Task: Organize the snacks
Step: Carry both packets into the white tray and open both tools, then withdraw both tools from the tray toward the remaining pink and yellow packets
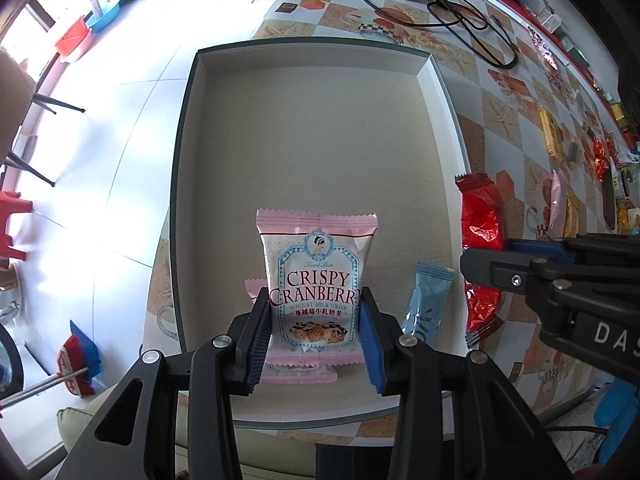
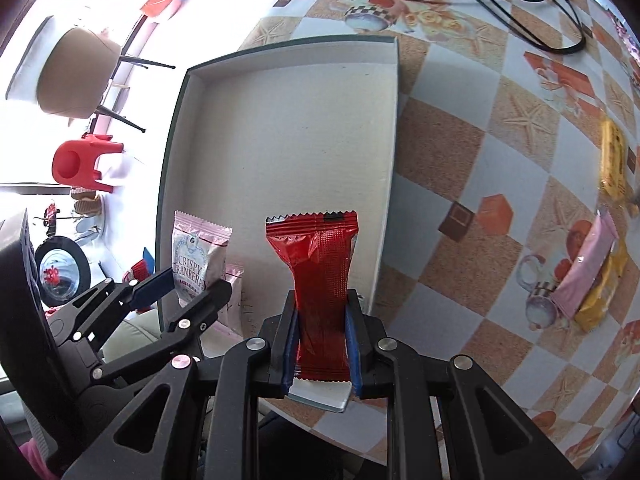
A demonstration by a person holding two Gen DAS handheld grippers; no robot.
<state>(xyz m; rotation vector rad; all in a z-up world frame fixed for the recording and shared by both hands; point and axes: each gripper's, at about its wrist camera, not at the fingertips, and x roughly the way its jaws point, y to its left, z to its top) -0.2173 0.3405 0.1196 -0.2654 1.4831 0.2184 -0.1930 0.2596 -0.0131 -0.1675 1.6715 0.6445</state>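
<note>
My left gripper (image 1: pixel 316 328) is shut on a pink "Crispy Cranberry" packet (image 1: pixel 316 280) and holds it upright over the near end of a shallow white box (image 1: pixel 320 128). Another pink packet (image 1: pixel 298 376) lies flat below it in the box, and a light blue sachet (image 1: pixel 428 304) lies to its right. My right gripper (image 2: pixel 322 340) is shut on a red packet (image 2: pixel 320 280) and holds it upright above the box's (image 2: pixel 296 128) near right corner. The left gripper (image 2: pixel 188 292) with its pink packet (image 2: pixel 192 264) shows at the left of the right wrist view. The red packet (image 1: pixel 480 256) also shows in the left wrist view.
The box sits near the edge of a table with a patterned cloth (image 2: pixel 480 152). More snacks lie to the right: a yellow bar (image 2: pixel 612 160), a pink packet (image 2: pixel 588 264) over a yellow one (image 2: pixel 604 300). A black cable (image 1: pixel 460 12) lies at the far end. A red stool (image 2: pixel 84 164) stands on the floor.
</note>
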